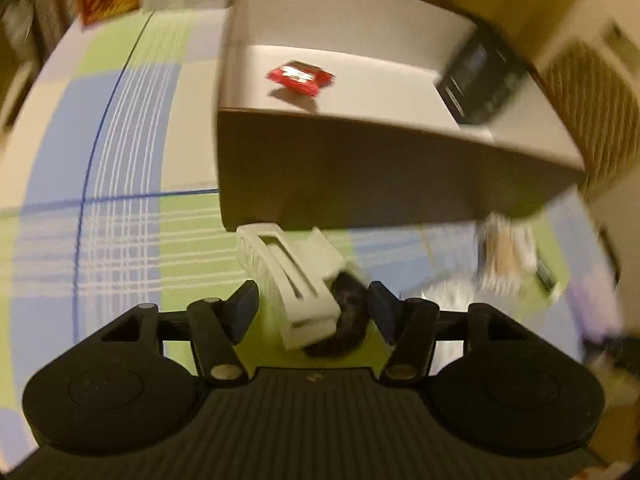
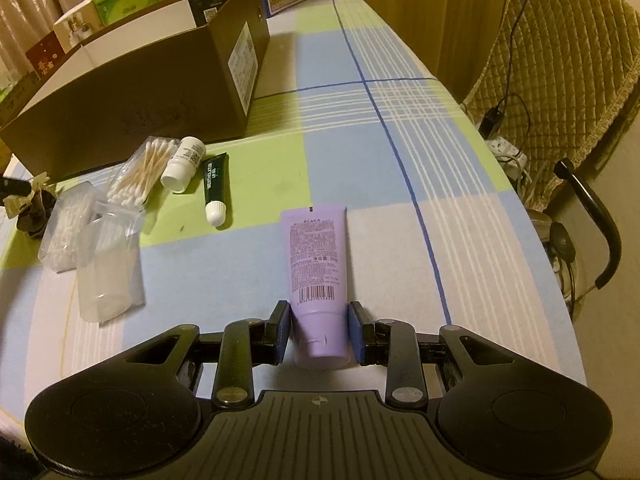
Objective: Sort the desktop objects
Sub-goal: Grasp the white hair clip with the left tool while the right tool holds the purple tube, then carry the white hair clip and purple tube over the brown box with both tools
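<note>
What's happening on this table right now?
A person is sorting desk clutter with two handheld grippers. The right gripper is closed on a lilac tube lying on the plaid cloth. The left gripper straddles a white hair claw clip beside a dark hair tie, just before the cardboard box; whether its pads press the clip is unclear. A red packet already lies inside the box.

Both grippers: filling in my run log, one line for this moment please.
left gripper: around white hair clip | right gripper: shut on purple tube | box: red packet inside
</note>
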Tool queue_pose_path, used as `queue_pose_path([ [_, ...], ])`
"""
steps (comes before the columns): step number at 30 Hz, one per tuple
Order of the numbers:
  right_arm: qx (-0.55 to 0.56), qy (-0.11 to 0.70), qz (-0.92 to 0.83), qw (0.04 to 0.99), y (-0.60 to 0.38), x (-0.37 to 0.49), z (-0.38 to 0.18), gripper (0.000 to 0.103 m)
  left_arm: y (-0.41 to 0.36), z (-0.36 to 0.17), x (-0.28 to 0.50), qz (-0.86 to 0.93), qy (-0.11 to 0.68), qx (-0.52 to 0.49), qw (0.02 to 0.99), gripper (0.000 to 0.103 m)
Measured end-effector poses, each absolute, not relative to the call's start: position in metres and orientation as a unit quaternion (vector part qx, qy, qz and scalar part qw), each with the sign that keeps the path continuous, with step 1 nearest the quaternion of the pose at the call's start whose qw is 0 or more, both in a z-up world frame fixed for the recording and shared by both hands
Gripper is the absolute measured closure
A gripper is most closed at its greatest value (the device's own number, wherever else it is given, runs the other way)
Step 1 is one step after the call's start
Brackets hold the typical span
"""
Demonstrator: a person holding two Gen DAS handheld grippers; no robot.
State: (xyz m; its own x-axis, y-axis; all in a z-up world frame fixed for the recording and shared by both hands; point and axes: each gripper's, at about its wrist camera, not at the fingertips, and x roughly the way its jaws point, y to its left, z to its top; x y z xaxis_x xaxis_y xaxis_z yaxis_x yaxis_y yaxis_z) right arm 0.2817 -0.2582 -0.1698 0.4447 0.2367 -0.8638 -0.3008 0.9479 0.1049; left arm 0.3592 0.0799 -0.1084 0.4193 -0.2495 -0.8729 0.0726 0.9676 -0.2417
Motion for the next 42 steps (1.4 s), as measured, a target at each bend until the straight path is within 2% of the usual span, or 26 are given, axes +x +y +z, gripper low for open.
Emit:
queue_pose_path([
  [5,-0.027,0.501,0.151,0.852,-0.261,0.280,-0.170,0.076,0.097,-0.117,0.375,-0.072,0.539,-0.145,0.827,0.046],
  [8,-0.027,0.501,0.149,0.852,-0.260,0.280,-0.170,0.076,0.096,-0.129,0.382,-0.066,0.558,-0.168,0.810,0.050],
  [17,-0.031,0.499,0.143,0.854,-0.258,0.279,-0.170,0.076,0.081,-0.136,0.395,-0.047,0.554,-0.137,0.820,0.050],
  [21,-0.029,0.499,0.140,0.854,-0.257,0.278,-0.170,0.076,0.084,-0.132,0.388,-0.052,0.542,-0.140,0.827,0.059],
  [26,-0.029,0.499,0.140,0.855,-0.258,0.276,-0.170,0.076,0.092,-0.122,0.369,-0.062,0.540,-0.123,0.831,0.061],
  [28,-0.031,0.499,0.141,0.855,-0.258,0.275,-0.170,0.076,0.100,-0.119,0.359,-0.059,0.544,-0.114,0.829,0.067],
  [34,-0.040,0.497,0.144,0.855,-0.254,0.274,-0.171,0.074,0.120,-0.120,0.336,-0.040,0.553,-0.098,0.827,0.067],
  [42,-0.045,0.498,0.145,0.854,-0.250,0.271,-0.171,0.068,0.145,-0.121,0.340,-0.024,0.539,-0.145,0.829,0.066],
])
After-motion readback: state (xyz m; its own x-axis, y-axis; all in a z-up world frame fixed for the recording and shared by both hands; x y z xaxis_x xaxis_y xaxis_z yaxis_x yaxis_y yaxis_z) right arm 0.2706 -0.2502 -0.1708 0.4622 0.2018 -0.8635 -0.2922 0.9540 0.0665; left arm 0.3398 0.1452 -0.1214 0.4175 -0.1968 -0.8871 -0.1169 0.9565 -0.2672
